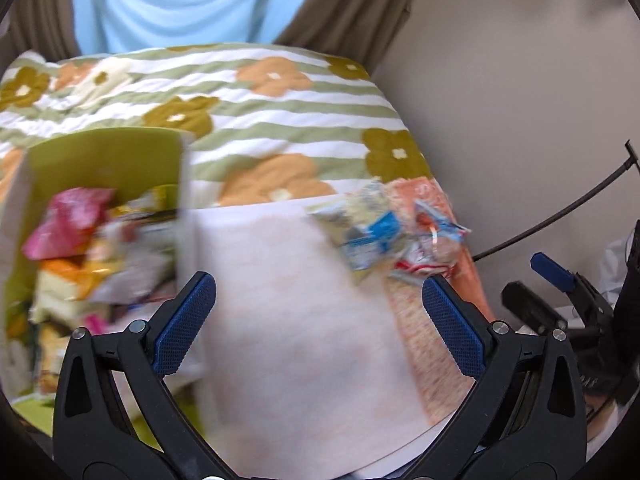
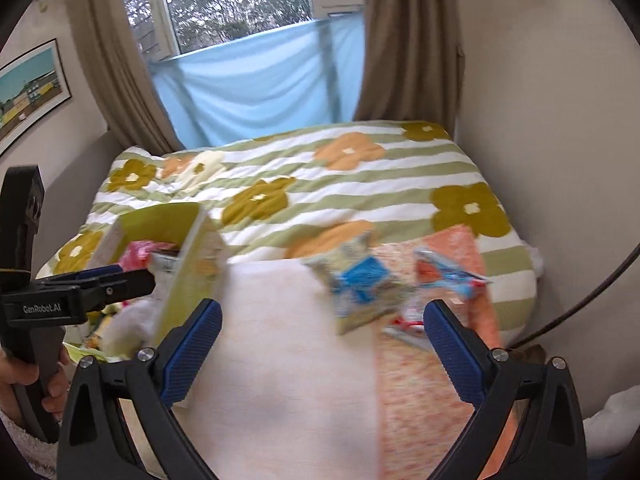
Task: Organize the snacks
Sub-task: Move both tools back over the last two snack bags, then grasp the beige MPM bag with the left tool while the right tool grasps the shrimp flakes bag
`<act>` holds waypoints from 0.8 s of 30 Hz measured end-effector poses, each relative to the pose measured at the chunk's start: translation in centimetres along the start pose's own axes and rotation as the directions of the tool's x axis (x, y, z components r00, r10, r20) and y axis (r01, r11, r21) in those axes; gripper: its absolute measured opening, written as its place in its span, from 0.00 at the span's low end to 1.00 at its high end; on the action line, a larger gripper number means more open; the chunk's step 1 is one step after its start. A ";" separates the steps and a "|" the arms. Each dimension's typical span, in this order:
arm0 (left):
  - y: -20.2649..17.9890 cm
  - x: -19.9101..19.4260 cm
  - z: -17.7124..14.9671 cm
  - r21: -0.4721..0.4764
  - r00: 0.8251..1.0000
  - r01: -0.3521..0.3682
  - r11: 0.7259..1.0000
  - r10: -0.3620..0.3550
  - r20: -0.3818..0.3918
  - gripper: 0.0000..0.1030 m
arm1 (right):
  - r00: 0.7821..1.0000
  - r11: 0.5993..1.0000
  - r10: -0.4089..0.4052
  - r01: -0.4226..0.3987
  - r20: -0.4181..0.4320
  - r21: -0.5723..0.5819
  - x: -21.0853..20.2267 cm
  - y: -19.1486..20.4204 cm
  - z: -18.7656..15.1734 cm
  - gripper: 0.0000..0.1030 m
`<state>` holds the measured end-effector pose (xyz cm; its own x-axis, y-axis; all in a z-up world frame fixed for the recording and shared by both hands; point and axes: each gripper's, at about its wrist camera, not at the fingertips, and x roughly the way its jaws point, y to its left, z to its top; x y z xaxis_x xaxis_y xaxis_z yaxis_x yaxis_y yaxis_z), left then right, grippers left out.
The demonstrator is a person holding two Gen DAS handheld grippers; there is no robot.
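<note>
Both claws stood with their jaws wide apart and nothing between them. The left claw (image 1: 318, 320) pointed at bare pale cloth in the lower middle of its frame; the right claw (image 2: 322, 344) did the same in its own view.

The green box (image 1: 104, 160) sat at the left of the left wrist frame, already heaped with snack packets (image 1: 76, 248). Two loose ones remained on the bed at centre right: a blue-and-yellow packet (image 2: 360, 284) and, just beside it, a red-and-blue packet (image 2: 448, 276), which lay on the orange towel (image 2: 432, 380).

The likeliest trouble, as I judged it, was a poor pinch. The wrappers looked thin and crinkled and lay on soft bedding, so a closing claw could catch cloth instead, or nip a corner and let the packet slide out on the way across. The box looked full, so another packet could spill.
</note>
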<state>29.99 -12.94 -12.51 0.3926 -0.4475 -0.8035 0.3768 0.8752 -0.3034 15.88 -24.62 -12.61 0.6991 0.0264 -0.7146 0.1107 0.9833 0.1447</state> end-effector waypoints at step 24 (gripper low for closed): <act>-5.2 22.2 3.8 -0.259 0.969 -0.160 0.953 0.102 -0.223 0.99 | 0.971 0.994 -0.040 0.062 -0.234 0.085 12.4 -12.4 -1.0 0.98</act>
<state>39.92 -28.18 -26.86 0.2318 -0.3036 -0.9242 0.0792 0.9528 -0.2932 22.51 -36.32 -23.93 0.5093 0.0284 -0.8601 0.2131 0.9642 0.1581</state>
